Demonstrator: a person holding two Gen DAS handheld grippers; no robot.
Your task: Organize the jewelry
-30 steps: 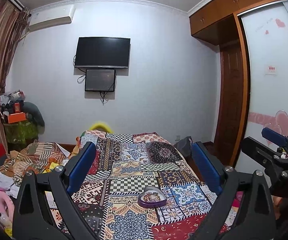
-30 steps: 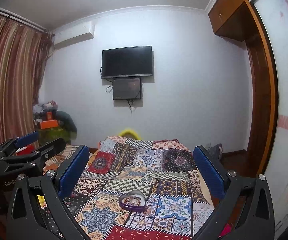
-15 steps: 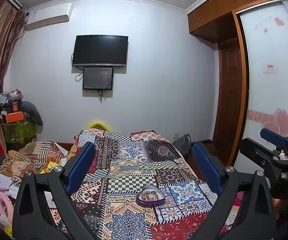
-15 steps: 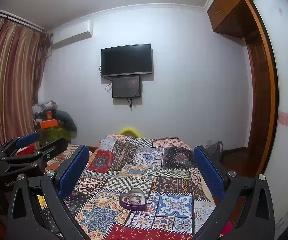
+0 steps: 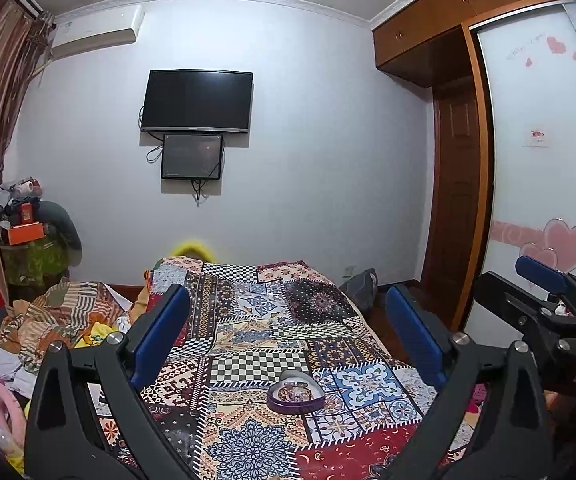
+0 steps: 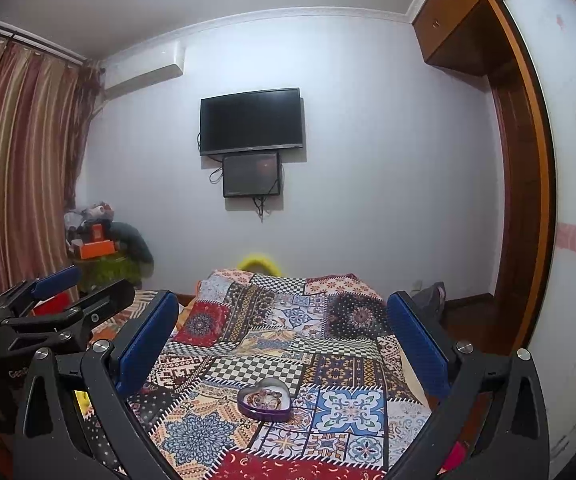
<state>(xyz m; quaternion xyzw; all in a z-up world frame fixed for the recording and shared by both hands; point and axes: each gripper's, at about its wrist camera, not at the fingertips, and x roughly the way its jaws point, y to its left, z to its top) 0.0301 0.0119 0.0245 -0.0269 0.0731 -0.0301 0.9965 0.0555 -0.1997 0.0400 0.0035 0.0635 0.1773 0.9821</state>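
A purple heart-shaped tin point(image 5: 295, 392) with jewelry inside lies open on a patchwork bedspread point(image 5: 256, 320); it also shows in the right wrist view point(image 6: 264, 399). My left gripper point(image 5: 288, 336) is open and empty, held above the bed short of the tin. My right gripper point(image 6: 282, 344) is open and empty too, at about the same height. Each gripper shows at the edge of the other's view: the right one point(image 5: 543, 300) and the left one point(image 6: 60, 300).
A pile of clothes and toys point(image 5: 48, 328) lies left of the bed. A television point(image 5: 198, 100) hangs on the far wall. A wooden wardrobe and door point(image 5: 459, 200) stand to the right. Curtains point(image 6: 16, 168) hang at left.
Both cameras have tilted down a little; the tin sits slightly lower and nearer in both views. Both grippers stay open.
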